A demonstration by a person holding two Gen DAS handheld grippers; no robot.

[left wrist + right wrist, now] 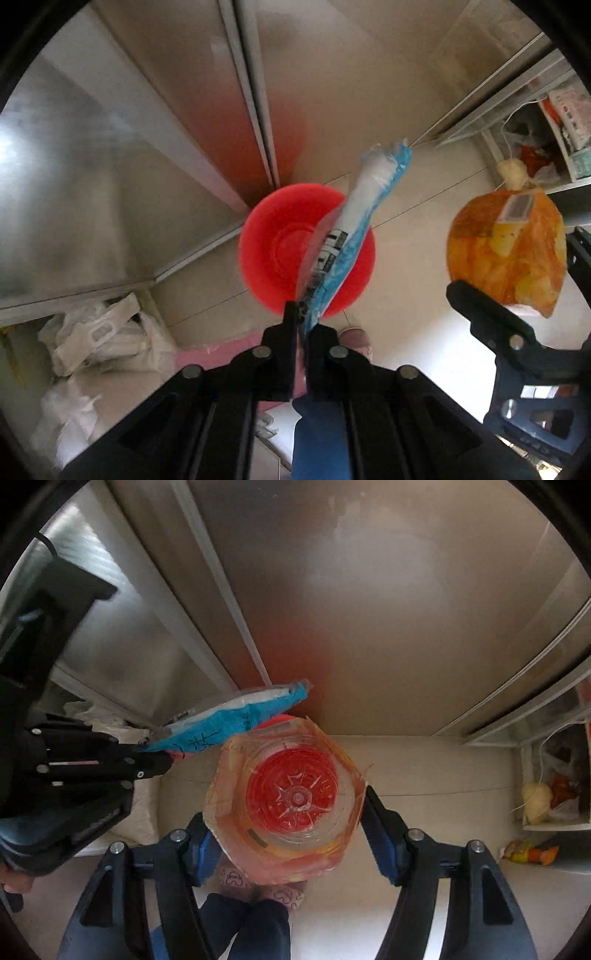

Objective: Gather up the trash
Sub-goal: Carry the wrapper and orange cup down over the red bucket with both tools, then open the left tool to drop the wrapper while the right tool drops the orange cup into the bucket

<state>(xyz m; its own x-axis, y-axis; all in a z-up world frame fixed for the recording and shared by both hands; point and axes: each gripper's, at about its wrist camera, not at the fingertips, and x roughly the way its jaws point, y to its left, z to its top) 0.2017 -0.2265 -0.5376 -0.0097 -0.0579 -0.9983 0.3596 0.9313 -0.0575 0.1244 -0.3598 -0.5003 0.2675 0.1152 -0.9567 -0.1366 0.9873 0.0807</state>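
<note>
My left gripper (301, 317) is shut on a blue and white plastic wrapper (364, 225) and holds it above a red trash bin (273, 243) on the floor. The wrapper also shows in the right wrist view (236, 712), held by the left gripper (168, 762). My right gripper (286, 812) is shut on a clear plastic bottle with an orange label (291, 794), seen end-on over the red bin. In the left wrist view the bottle (506, 254) hangs to the right, above the floor.
Metal cabinet doors (166, 129) stand behind the bin. White plastic bags (99, 332) lie at the left. A shelf with bags and packets (546, 122) is at the right. An orange packet (528, 851) lies on the floor. The person's slippered feet (258, 886) stand below.
</note>
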